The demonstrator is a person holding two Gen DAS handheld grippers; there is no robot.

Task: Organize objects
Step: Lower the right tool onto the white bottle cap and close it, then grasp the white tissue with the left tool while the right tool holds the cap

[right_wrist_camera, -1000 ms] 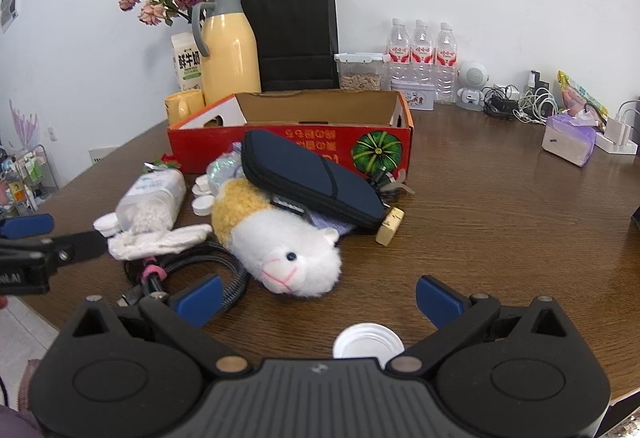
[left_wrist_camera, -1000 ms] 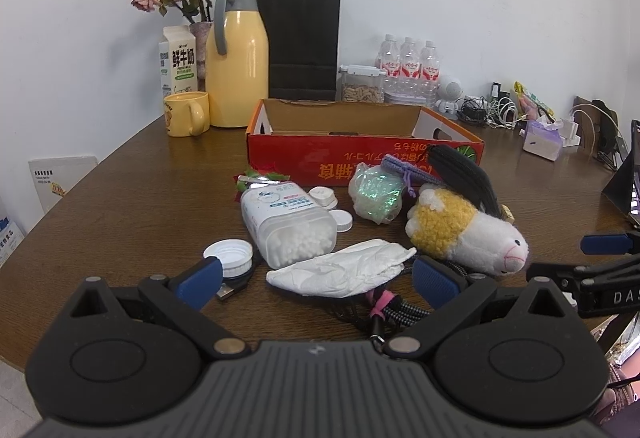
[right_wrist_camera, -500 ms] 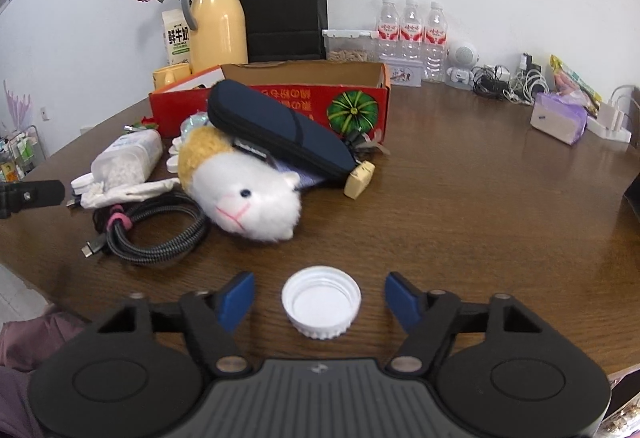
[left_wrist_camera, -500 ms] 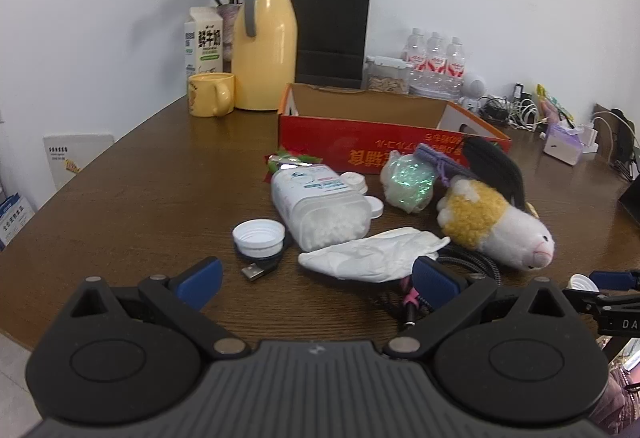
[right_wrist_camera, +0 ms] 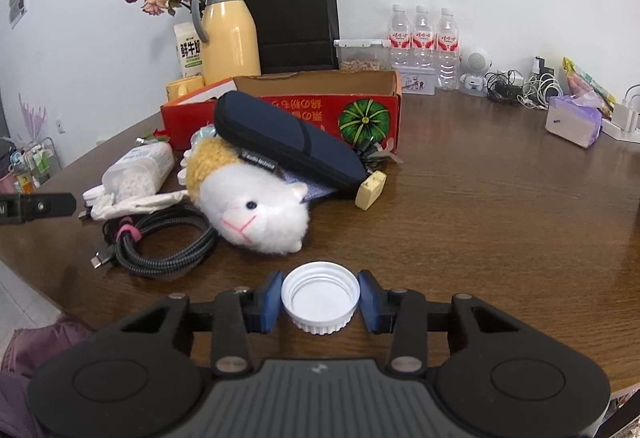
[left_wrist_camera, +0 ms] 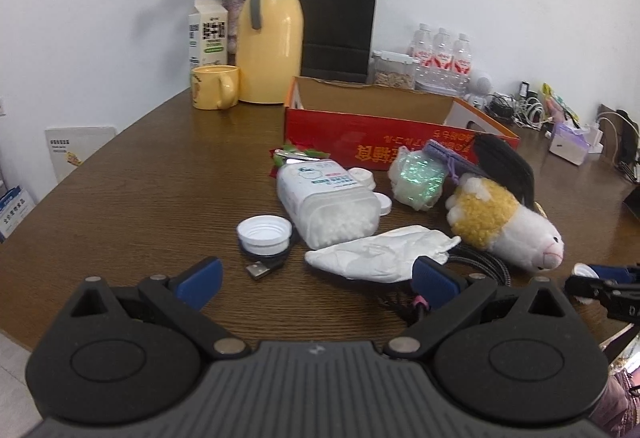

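My right gripper point(right_wrist_camera: 320, 302) is shut on a white bottle cap point(right_wrist_camera: 320, 296) near the table's front edge, in front of a plush alpaca point(right_wrist_camera: 252, 214). A dark blue pouch point(right_wrist_camera: 288, 144) leans on the alpaca and on the red cardboard box point(right_wrist_camera: 304, 110). My left gripper point(left_wrist_camera: 316, 278) is open and empty, low over the table before a white cloth point(left_wrist_camera: 380, 254), a second white cap point(left_wrist_camera: 264, 234) and a lying cotton-swab jar point(left_wrist_camera: 328, 202). The right gripper's tip point(left_wrist_camera: 600, 278) shows at right in the left wrist view.
A coiled black cable point(right_wrist_camera: 160, 238) lies left of the alpaca. A yellow thermos point(left_wrist_camera: 270, 38), mug point(left_wrist_camera: 214, 86), milk carton point(left_wrist_camera: 208, 34), black paper bag point(left_wrist_camera: 338, 26) and water bottles point(right_wrist_camera: 420, 38) stand behind the box. A tissue pack point(right_wrist_camera: 574, 120) lies far right.
My right gripper's jaws closed from wide open onto the white cap. The left gripper drifted left and stayed open.
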